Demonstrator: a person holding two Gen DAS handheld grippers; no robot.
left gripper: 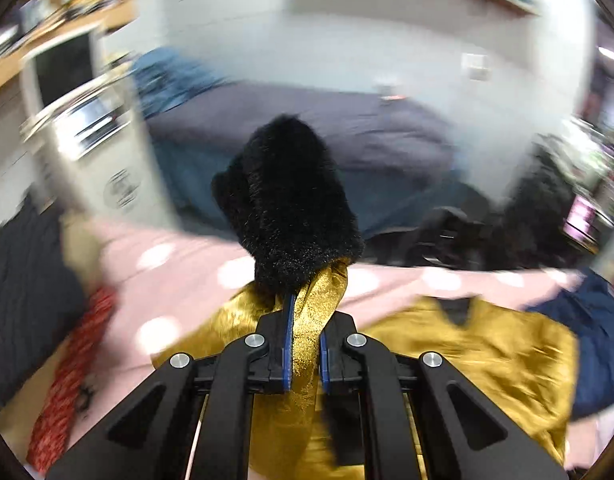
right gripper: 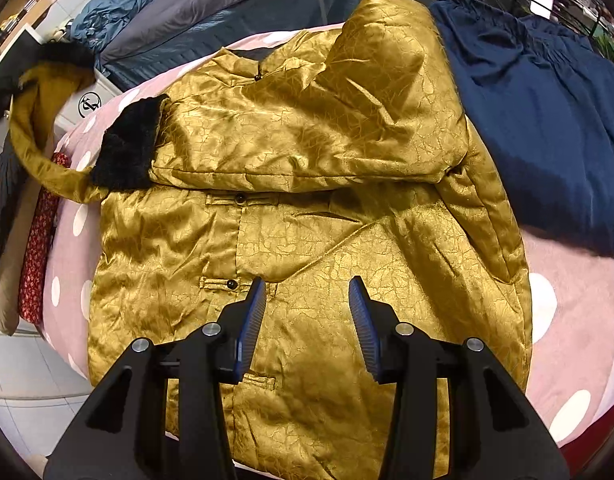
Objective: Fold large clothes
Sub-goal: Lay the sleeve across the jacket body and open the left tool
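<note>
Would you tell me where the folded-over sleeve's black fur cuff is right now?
In the right wrist view the black fur cuff lies at the left edge of the gold jacket, on the pink polka-dot cover, beside the jacket's raised other sleeve.

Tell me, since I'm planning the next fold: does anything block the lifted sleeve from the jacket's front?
Nothing visible does. The left gripper holds the sleeve; the jacket front lies bare.

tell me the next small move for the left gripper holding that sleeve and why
Probably carry the lifted sleeve in across the gold jacket front. The left gripper is shut on it near the black fur cuff, and the other sleeve already lies folded over the chest. The right gripper hovers open above the hem.
</note>
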